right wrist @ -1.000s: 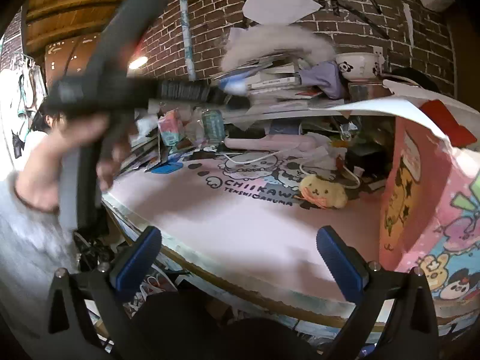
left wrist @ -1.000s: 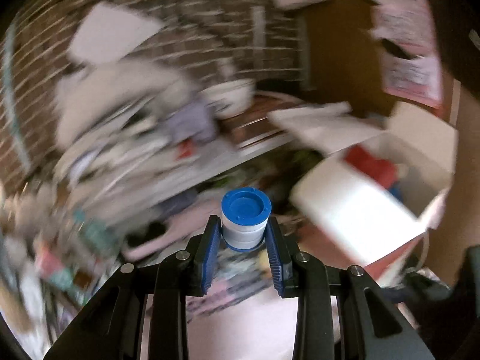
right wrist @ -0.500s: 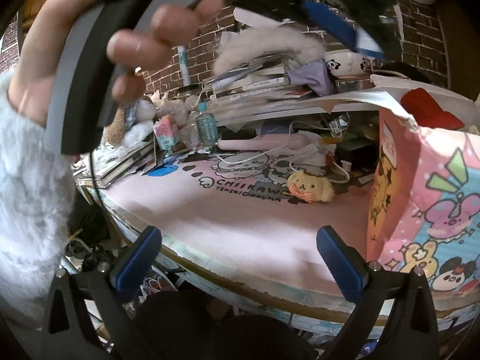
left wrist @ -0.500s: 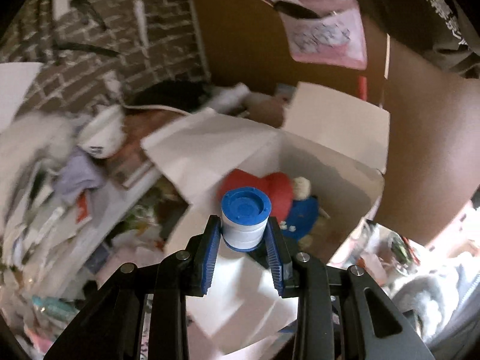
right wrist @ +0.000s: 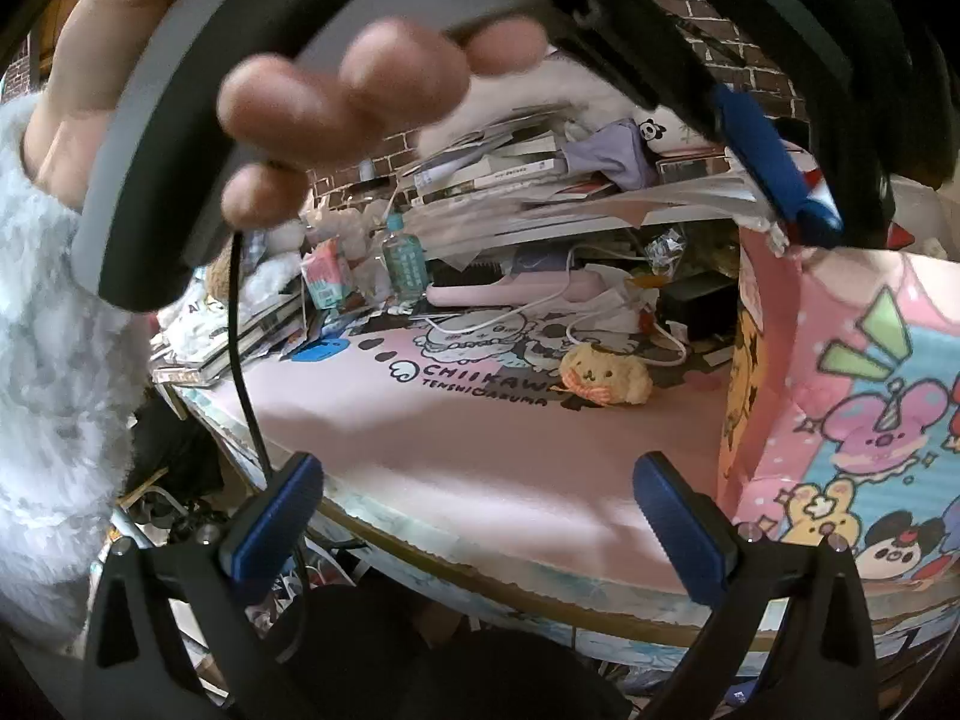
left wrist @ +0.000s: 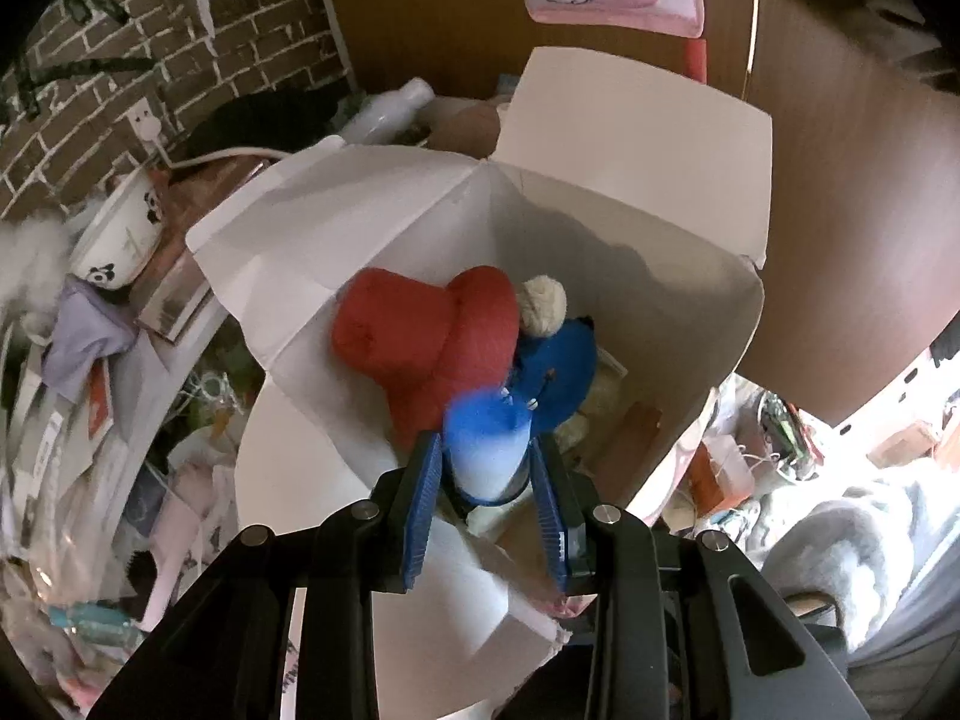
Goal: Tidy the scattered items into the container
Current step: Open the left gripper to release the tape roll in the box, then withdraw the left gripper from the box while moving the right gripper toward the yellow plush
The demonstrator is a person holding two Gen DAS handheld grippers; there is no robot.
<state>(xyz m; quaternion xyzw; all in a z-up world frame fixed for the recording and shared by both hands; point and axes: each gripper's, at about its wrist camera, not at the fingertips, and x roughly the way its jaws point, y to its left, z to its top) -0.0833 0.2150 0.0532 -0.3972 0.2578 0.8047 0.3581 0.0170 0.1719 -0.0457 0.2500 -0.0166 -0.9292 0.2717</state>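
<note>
Item: blue-capped jar [left wrist: 487, 447], clamped in your left gripper [left wrist: 487, 492] jaws above box [left wrist: 636, 138]; right gripper [right wrist: 480, 516] jaws wide, empty. Risk: releasing early could bounce it off red plush [left wrist: 432, 336].

One box [left wrist: 630, 138] — two plush toys [left wrist: 432, 336] inside, one yellow plush [right wrist: 606, 381] outside — one blue-capped roll [left wrist: 486, 444].

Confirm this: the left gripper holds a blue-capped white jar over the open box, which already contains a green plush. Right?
Not quite. The plush in the open box is red, not green, as the left wrist view shows. The left gripper does hold the blue-capped white jar over it.
</note>
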